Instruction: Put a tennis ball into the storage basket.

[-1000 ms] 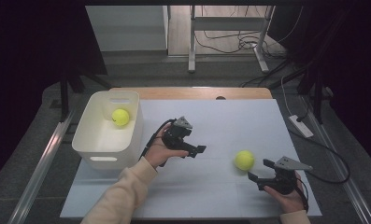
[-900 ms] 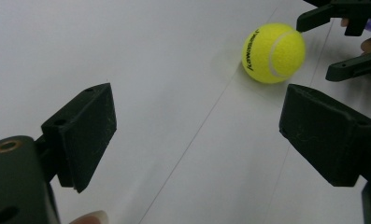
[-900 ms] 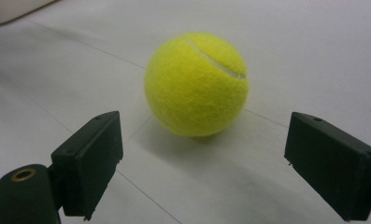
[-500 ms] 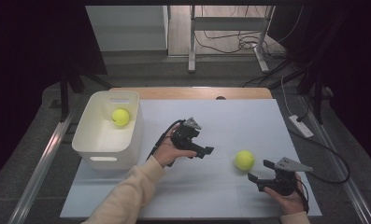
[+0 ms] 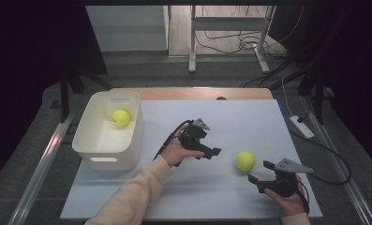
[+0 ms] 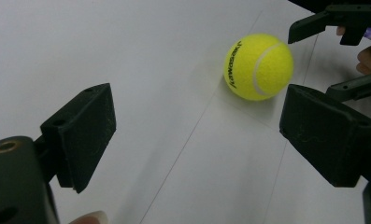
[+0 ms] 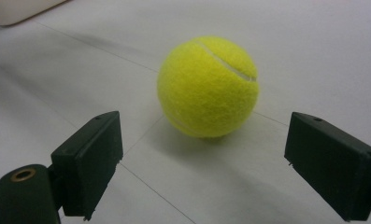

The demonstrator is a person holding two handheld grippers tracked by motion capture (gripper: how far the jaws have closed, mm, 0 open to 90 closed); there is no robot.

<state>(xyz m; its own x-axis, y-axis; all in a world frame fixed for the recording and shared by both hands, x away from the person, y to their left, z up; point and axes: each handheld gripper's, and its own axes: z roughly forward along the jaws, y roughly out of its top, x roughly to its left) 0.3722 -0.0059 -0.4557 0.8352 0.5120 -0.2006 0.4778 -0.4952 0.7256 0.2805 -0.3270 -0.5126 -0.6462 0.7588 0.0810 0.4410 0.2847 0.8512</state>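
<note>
A tennis ball (image 5: 245,160) sits on the white table sheet (image 5: 249,122), well to the right of the white bin (image 5: 109,136) and nearer the person's edge of the table. Landmark for everything below is this ball.

The right gripper (image 5: 259,171) is just beside the ball on its near-right side, with jaws spread wide and nothing between them. In the right gripper view the ball (image 7: 208,87) lies dead ahead, centred in the gap but beyond the jaw tips, not touching either one. The left gripper (image 5: 214,152) is on the ball's left, a bit farther off, also spread open and empty. In the left gripper view the ball (image 6: 258,66) sits ahead and off toward the right-hand jaw, with the right gripper (image 6: 330,56) showing past it.

So the right gripper looks nearer and better lined up; a straight push forward would probably put the ball between its jaws. A round ball has no long axis, so approach angle hardly matters. It could roll if nudged.

A second tennis ball (image 5: 121,117) lies inside the bin, well apart from the first, on its far-left side.

Writing: "kawasaki" in black on the ball, read from the left gripper view. No other text is legible.
</note>
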